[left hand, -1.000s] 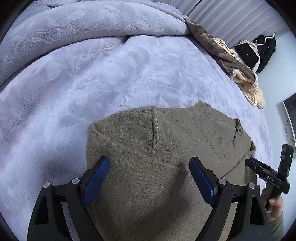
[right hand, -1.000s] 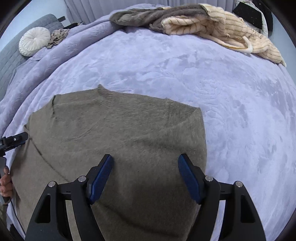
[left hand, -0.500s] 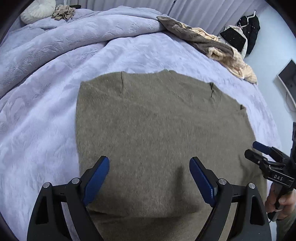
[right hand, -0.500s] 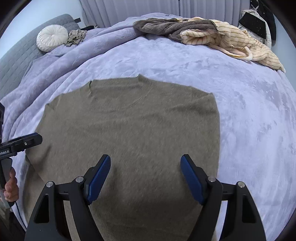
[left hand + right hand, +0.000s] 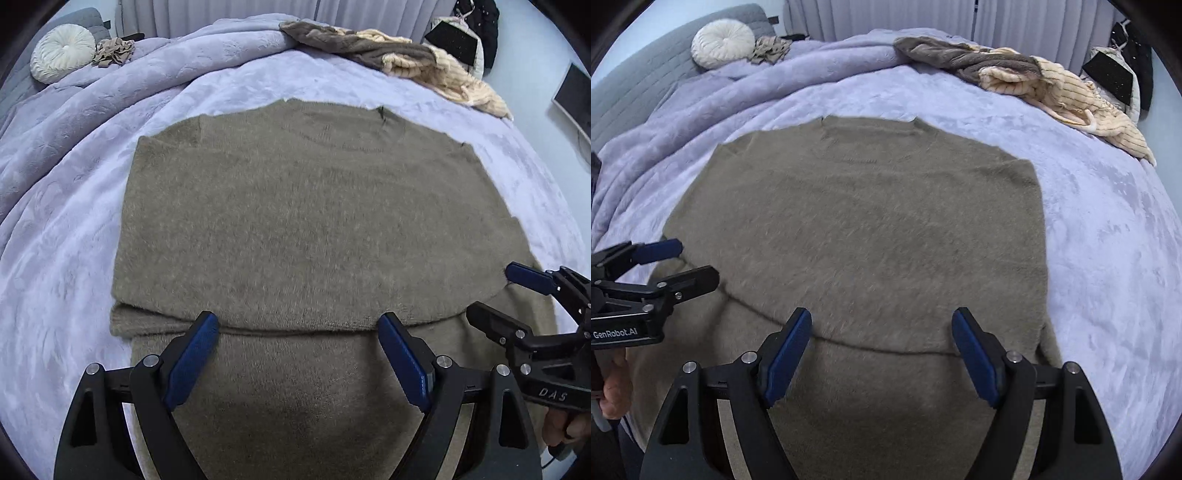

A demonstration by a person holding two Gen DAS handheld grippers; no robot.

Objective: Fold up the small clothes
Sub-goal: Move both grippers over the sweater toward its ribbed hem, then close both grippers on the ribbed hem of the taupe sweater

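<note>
An olive-brown knit sweater lies flat on the lavender bed, neckline at the far side, with a fold edge running across near the grippers; it also shows in the right wrist view. My left gripper is open and empty, held above the near part of the sweater. My right gripper is open and empty, beside it over the same near part. Each gripper appears in the other's view: the right gripper at the right edge, the left gripper at the left edge, both open.
A lavender plush blanket covers the bed. A pile of brown and cream clothes lies at the far right edge. A round white cushion and a small beige item sit at the far left. A monitor stands to the right.
Both grippers have drawn back toward me and risen, so more of the sweater and the fold edge across it now shows. Both stay open and empty.
</note>
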